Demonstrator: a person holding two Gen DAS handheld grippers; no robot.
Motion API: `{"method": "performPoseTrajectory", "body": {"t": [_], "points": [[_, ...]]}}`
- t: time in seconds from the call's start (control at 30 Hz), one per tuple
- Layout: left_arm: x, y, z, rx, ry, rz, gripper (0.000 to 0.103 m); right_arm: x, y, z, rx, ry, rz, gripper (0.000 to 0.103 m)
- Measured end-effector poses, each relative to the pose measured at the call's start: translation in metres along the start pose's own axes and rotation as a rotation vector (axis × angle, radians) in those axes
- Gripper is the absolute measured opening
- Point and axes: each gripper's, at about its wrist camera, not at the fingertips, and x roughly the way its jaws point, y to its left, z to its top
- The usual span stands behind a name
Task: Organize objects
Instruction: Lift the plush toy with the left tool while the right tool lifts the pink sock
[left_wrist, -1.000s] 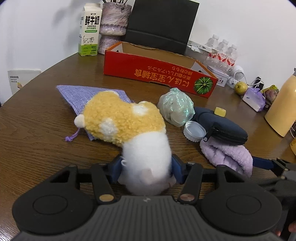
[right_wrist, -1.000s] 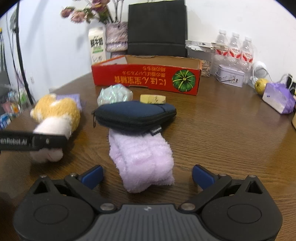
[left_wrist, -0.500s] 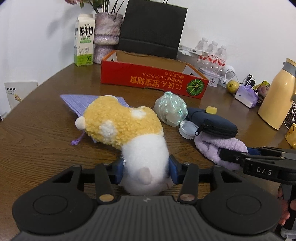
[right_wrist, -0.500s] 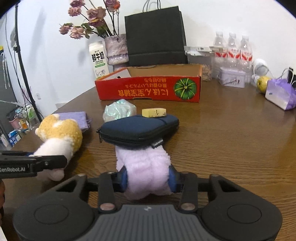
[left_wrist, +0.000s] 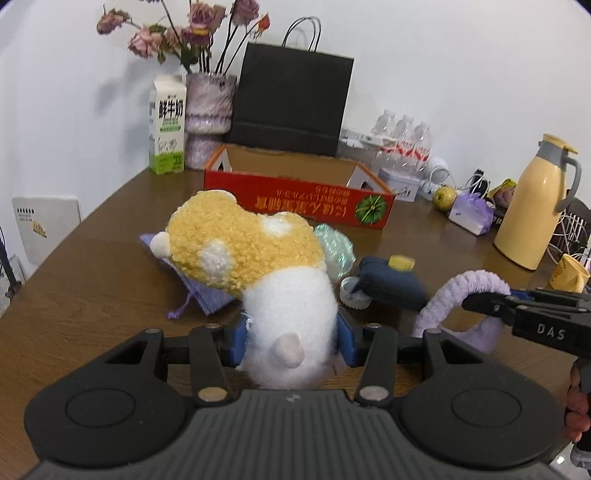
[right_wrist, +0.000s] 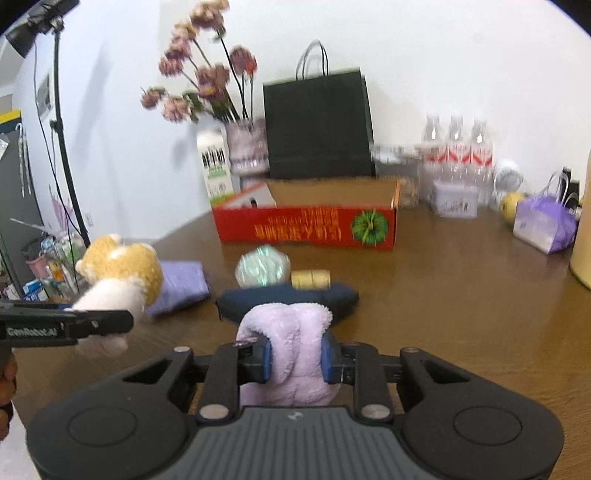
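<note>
Plush toy (left_wrist: 255, 258), yellow and white, pinched at its white end by the left gripper (left_wrist: 291, 341) and lifted clear of the wooden table (left_wrist: 92, 280). Right gripper (right_wrist: 295, 356) has just closed, now squeezing the lilac fluffy cloth (right_wrist: 291, 332), which droops over the jaw as it comes off the table. Navy pouch (right_wrist: 343, 295) lies flat behind. Red cardboard box (left_wrist: 306, 201) stands open farther back, likely the destination; both loads held high enough, I judge, to clear its wall.
</note>
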Motion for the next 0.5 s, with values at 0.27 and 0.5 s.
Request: {"method": "performPoseTrajectory", "body": {"t": [0.27, 0.5], "points": [[-0.010, -0.003, 0.014, 0.024, -0.031, -0.023, 0.048, -0.016, 0.008, 0.022, -0.003, -0.083, -0.027, 0.023], [-0.003, -0.001, 0.031, 0.027, -0.048, -0.032, 0.049, -0.008, 0.015, 0.039, -0.001, -0.124, -0.046, 0.023]]}}
